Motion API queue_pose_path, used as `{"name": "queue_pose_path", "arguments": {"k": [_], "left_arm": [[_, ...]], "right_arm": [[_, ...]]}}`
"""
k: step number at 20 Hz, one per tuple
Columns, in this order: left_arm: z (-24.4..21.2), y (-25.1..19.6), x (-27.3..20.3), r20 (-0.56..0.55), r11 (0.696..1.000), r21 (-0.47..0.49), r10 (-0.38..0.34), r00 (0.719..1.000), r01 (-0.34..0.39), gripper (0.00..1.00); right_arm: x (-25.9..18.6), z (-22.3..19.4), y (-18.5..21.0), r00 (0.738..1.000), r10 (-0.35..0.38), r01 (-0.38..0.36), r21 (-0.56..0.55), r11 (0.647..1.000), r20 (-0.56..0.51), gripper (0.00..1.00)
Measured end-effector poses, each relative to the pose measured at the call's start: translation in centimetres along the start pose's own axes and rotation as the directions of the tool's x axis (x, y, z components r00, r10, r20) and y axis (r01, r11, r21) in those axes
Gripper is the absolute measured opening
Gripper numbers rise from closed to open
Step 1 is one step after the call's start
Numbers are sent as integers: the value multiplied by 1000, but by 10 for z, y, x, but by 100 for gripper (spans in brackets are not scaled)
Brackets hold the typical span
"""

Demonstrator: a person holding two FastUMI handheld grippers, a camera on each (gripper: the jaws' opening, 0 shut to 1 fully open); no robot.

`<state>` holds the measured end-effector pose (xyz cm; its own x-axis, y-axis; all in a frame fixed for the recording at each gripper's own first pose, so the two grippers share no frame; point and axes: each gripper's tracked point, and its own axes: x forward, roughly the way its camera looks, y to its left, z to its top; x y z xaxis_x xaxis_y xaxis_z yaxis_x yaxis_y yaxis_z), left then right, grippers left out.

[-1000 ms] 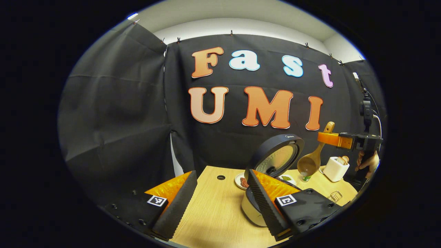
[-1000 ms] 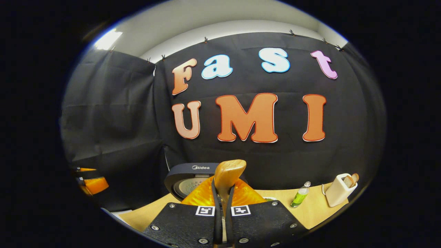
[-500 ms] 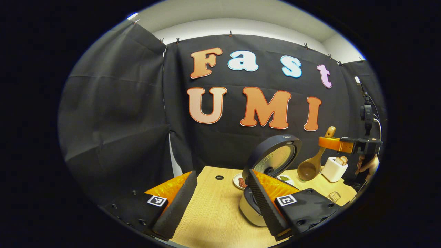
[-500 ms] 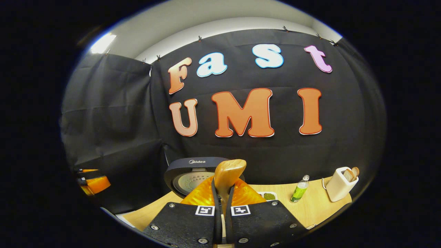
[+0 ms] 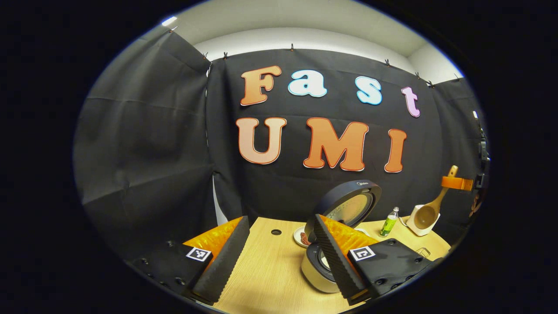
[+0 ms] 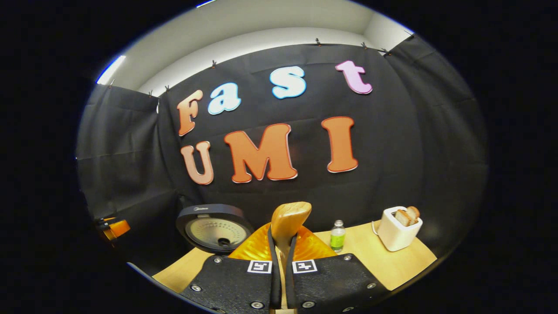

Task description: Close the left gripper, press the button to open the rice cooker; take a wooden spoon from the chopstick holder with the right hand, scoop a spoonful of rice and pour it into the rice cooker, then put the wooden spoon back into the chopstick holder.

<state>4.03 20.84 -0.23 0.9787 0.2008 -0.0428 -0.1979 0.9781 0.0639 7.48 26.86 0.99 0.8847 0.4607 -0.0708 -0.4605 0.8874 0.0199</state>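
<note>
In the left gripper view, the rice cooker stands on the wooden table with its lid up. My left gripper hovers open over the table, its right finger in front of the cooker's pot. Far right, my right gripper holds the wooden spoon by the handle, the bowl hanging in front of the white chopstick holder. In the right gripper view, my right gripper is shut on the spoon handle. There the raised lid is at left and the holder at right.
A small green bottle stands between cooker and holder. A plate with food lies behind the cooker, and a clear glass sits near the table's right edge. The table has a round hole.
My right gripper carried the spoon rightward, away from the open cooker, to just in front of the white holder. Its view swung right. The left gripper stayed open and hardly moved.
</note>
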Motion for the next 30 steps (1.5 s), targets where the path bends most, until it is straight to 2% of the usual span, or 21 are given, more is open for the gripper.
{"name": "queue_pose_path", "arguments": {"k": [6,8,10,13,19,20,22,27,29,30], "left_arm": [[1,-21,0,5,1000,9,-20,1000,20,98],[2,-25,-2,15,1000,13,-18,1000,18,100],[3,-31,-6,22,1000,8,-24,999,24,97],[4,-32,-13,26,1000,17,-16,1000,16,97],[7,-23,-31,39,999,45,29,999,-31,97],[6,-20,-36,37,998,54,38,999,-40,100],[3,-19,-41,31,997,66,47,998,-49,97],[11,-13,-54,38,994,91,59,998,-62,99],[14,-14,-56,43,991,116,58,997,-62,100],[14,-18,-57,43,991,121,52,998,-57,100]], "right_arm": [[-32,-42,-87,985,-157,160,42,986,-68,3],[-38,-61,-104,980,-178,184,71,980,-92,3],[-41,-79,-119,975,-189,201,97,975,-115,3],[-41,-105,-139,967,-214,228,93,969,-135,3],[-24,-166,-154,952,-213,243,118,963,-219,3],[-20,-176,-156,949,-212,245,120,962,-234,3],[-15,-191,-159,943,-200,244,141,960,-266,3],[-5,-229,-165,926,-171,246,194,950,-336,4],[-2,-228,-170,931,-167,248,226,942,-325,8],[-4,-232,-172,924,-174,262,232,937,-340,11]]}}
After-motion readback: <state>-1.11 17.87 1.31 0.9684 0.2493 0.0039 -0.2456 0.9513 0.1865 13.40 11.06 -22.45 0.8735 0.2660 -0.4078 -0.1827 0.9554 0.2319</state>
